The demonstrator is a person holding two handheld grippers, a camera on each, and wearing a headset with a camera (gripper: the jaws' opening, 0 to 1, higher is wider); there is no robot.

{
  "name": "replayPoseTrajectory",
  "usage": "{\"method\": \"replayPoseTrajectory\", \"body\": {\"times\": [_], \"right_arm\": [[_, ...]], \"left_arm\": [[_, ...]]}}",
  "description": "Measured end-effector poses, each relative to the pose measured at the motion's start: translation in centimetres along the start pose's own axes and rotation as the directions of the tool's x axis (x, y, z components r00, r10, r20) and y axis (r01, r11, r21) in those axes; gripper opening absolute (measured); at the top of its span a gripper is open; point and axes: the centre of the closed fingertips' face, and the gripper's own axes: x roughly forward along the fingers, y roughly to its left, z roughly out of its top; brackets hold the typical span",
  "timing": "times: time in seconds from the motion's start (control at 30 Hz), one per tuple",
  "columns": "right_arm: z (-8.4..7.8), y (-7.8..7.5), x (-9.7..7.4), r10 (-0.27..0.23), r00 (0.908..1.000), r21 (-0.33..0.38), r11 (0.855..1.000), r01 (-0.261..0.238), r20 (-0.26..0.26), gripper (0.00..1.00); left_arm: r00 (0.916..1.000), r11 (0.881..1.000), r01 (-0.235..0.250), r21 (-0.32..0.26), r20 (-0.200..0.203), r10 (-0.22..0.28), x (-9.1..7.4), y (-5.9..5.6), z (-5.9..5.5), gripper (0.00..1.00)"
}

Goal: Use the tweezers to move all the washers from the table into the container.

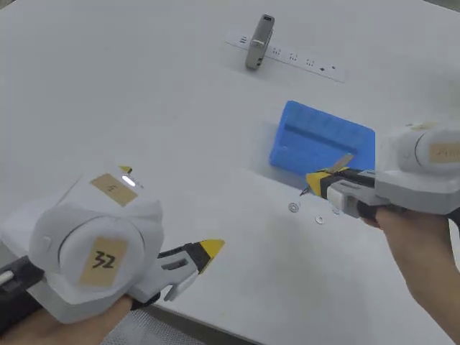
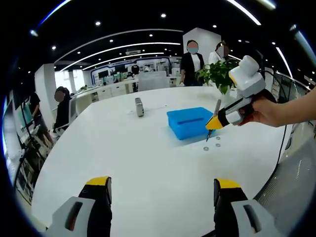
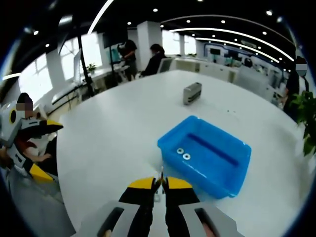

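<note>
The right gripper (image 1: 316, 183), its jaws pinched narrow on slim metal tweezers (image 1: 342, 162), points them down at small silver washers (image 1: 293, 208) lying on the white tabletop (image 1: 144, 108) just beside the blue plastic container (image 1: 323, 136). Two more lie inside it. The left gripper (image 2: 163, 182) hangs wide open.

Open blue container (image 3: 219, 160) holds two washers (image 3: 180, 150); loose washers (image 1: 293, 208) lie just beside it
</note>
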Motion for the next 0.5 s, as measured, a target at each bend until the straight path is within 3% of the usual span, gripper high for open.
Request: {"method": "replayPoseTrajectory", "body": {"times": [0.47,0.5], "right_arm": [[-1.7,0.3,1.1,-0.001,0.9987,-0.007,1.0,0.001,-0.052,0.04],[-1.4,0.4,1.0,-0.003,0.9997,-0.008,1.0,0.003,-0.023,0.04]], "left_arm": [[1.0,1.0,-0.007,-0.005,-0.002,0.007,-0.1,0.2,-0.1,0.87],[1.0,1.0,-0.006,-0.005,-0.002,0.006,-0.1,0.2,-0.1,0.87]]}}
